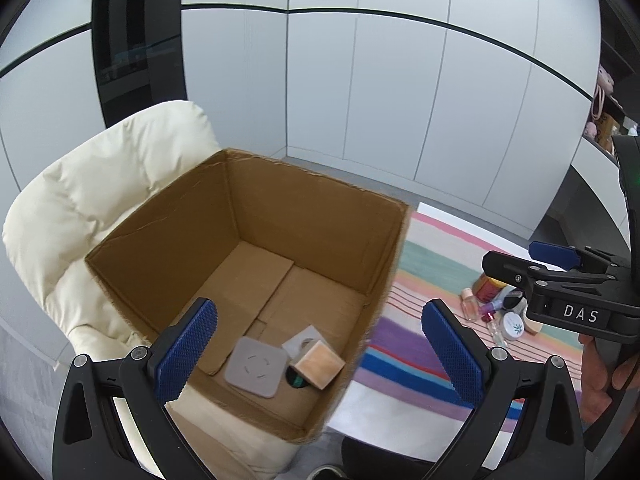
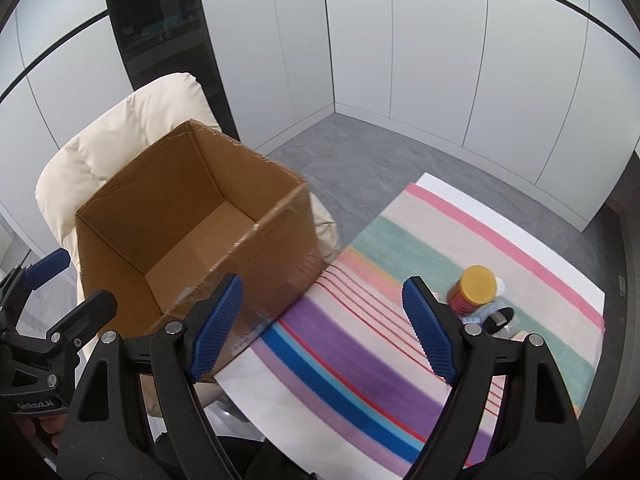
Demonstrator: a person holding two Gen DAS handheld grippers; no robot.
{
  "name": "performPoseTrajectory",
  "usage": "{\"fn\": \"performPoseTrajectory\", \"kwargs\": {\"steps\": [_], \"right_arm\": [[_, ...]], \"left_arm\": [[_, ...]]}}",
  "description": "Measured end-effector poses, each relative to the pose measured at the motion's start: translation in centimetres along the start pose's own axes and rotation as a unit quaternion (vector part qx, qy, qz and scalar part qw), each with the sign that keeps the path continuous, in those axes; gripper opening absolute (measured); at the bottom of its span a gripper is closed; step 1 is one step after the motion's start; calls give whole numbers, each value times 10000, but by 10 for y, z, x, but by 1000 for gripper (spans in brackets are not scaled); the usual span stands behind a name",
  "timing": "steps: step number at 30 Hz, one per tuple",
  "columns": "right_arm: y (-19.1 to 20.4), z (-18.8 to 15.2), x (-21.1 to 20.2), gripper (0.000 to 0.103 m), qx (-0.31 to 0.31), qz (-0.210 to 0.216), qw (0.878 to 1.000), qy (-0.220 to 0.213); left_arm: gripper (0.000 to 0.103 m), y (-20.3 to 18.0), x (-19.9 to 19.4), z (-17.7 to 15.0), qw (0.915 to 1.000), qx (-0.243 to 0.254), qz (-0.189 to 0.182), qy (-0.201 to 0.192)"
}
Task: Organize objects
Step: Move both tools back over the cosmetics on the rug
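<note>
Striped rug (image 2: 420,280) on grey floor (image 2: 360,152); white wall panels (image 2: 400,48).

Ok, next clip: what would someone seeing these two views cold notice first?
The big open cardboard box on the cream padded chair, with a grey square pad and a wooden block lying in its bottom. Beside it, the striped rug holds a small cluster of bottles and jars, led by a yellow-lidded jar. Both grippers hover with jaws open and empty.

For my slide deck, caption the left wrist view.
Open left gripper above a cardboard box holding a grey pad and wooden block.
</note>
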State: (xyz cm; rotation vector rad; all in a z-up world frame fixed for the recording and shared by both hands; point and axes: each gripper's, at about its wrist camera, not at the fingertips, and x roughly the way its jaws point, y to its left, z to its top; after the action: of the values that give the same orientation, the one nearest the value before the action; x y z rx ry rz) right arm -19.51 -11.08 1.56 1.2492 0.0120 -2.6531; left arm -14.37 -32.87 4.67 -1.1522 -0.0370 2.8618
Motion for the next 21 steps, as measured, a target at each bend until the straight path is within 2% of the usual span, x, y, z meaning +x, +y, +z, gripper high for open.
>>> {"fn": "performPoseTrajectory", "kwargs": {"steps": [15, 21], "right_arm": [[-41, -11, -12, 84, 153, -240, 9996, 9], [-58, -19, -17, 84, 183, -348, 9992, 35]], "left_arm": [[102, -39, 14, 1, 9994, 280, -184, 45], [102, -56, 19, 6, 9988, 314, -380, 79]]}}
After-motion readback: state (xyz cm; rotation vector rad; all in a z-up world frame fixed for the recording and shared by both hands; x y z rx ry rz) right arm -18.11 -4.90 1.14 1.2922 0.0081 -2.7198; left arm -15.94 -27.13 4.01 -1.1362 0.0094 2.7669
